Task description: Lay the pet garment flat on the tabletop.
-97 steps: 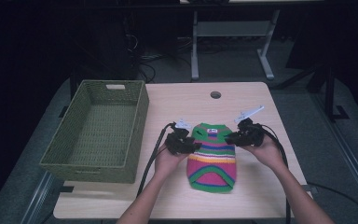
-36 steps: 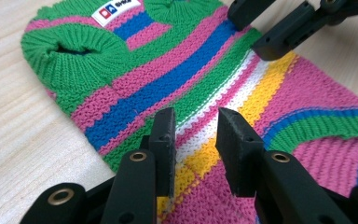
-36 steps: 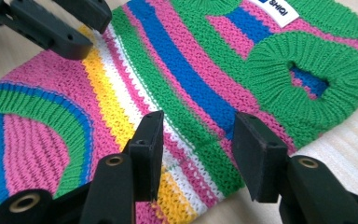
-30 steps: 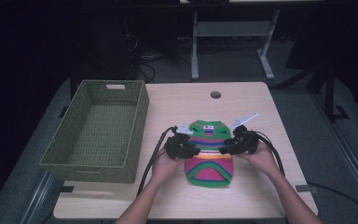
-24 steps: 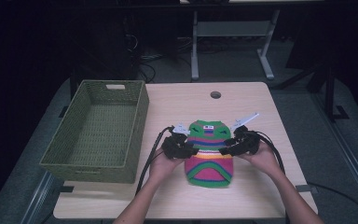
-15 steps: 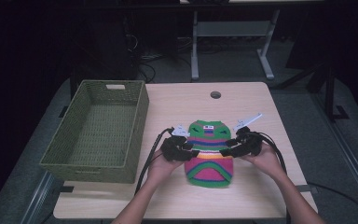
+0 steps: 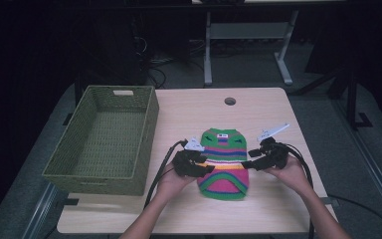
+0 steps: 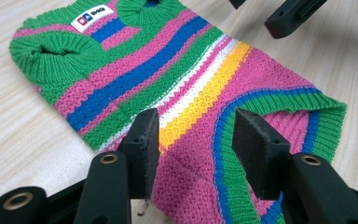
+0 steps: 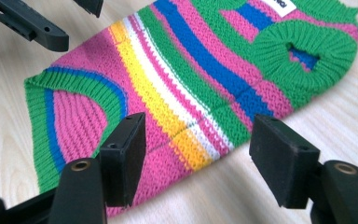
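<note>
Here, the striped knit sweater [image 7: 223, 162] lay flat at table centre, the green basket [image 7: 104, 139] at its 9 o'clock. The left gripper [image 7: 204, 168] and right gripper [image 7: 247, 164] flanked its edges, jaws just opened and unloaded, fabric between them. Being soft, light and limp, it would likely sag, so the ribbed edges appeared the best hold.

The sweater [image 7: 224, 162] is laid flat on the tabletop [image 7: 258, 107] toward its near edge, right of centre. The basket [image 7: 104, 139] is set along the left edge.
</note>
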Tool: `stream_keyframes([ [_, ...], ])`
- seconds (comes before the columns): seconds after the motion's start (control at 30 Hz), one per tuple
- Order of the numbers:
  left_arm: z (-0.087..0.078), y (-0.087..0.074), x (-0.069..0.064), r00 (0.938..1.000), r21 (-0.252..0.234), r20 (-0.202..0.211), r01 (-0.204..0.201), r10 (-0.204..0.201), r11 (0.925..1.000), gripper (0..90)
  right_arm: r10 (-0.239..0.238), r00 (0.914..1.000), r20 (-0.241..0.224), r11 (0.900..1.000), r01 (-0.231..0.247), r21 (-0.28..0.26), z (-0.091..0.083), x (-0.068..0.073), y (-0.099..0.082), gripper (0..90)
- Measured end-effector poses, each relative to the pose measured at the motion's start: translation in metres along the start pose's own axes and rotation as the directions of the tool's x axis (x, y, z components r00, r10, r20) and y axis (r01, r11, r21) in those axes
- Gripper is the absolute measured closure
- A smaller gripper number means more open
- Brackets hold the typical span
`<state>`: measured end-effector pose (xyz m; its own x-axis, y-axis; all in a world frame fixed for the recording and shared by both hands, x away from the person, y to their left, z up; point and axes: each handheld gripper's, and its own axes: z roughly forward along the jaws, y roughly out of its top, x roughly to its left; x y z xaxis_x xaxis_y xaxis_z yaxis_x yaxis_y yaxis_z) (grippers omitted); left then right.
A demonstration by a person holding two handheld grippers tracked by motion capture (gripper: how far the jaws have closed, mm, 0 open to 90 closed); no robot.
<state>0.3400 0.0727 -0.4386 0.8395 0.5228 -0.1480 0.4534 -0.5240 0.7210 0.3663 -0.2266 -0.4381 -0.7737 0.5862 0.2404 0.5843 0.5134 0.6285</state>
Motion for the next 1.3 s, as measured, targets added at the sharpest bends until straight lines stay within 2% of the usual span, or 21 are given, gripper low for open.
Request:
stream_keyframes([
  [0.17,-0.003,-0.004,-0.003,0.9999,-0.008,0.005,0.013,-0.013,0.9999,48.0,-0.005,0.9999,0.01,1.0,0.005,0.001,-0.007,0.002,-0.007,35.0],
  [0.4,-0.01,-0.008,-0.009,0.9999,0.002,0.001,-0.011,0.011,0.9999,44.3,0.01,0.9996,0.027,0.9999,-0.01,0.005,-0.015,0.003,-0.019,33.5],
  [0.43,-0.01,-0.009,-0.01,1.0,-0.004,0.001,-0.001,0.001,1.0,44.1,0.008,0.9996,0.026,1.0,-0.008,-0.003,-0.016,0.003,-0.02,33.5],
  [0.7,-0.016,-0.012,-0.013,0.9999,-0.005,-0.002,-0.011,0.011,0.9999,41.1,0.018,0.9994,0.029,0.9997,-0.018,-0.015,-0.023,0.005,-0.029,32.2],
  [0.77,-0.017,-0.013,-0.014,1.0,-0.012,-0.004,0.003,-0.003,0.9999,39.0,0.019,0.9993,0.032,0.9996,-0.018,-0.019,-0.024,0.006,-0.031,31.6],
  [0.83,-0.018,-0.014,-0.014,1.0,-0.011,-0.001,-0.004,0.004,0.9999,37.7,0.019,0.9992,0.034,0.9996,-0.018,-0.021,-0.025,0.006,-0.034,30.9],
  [0.87,-0.018,-0.015,-0.015,0.9999,-0.016,0.001,0.011,-0.011,0.9998,37.4,0.027,0.999,0.035,0.9996,-0.027,-0.013,-0.026,0.006,-0.035,30.4],
  [1.13,-0.021,-0.018,-0.019,1.0,-0.019,0.009,0.004,-0.004,0.9998,34.7,0.022,0.9987,0.046,0.9995,-0.02,-0.026,-0.029,0.006,-0.047,29.9],
  [1.2,-0.021,-0.02,-0.02,1.0,-0.024,0.007,0.006,-0.006,0.9997,34.2,0.03,0.9981,0.054,0.9995,-0.029,-0.016,-0.03,0.007,-0.05,29.0],
  [1.3,-0.022,-0.024,-0.022,0.9998,-0.023,0.01,0.016,-0.015,0.9996,33.1,0.031,0.998,0.056,0.9991,-0.029,-0.031,-0.034,0.007,-0.055,29.4],
])
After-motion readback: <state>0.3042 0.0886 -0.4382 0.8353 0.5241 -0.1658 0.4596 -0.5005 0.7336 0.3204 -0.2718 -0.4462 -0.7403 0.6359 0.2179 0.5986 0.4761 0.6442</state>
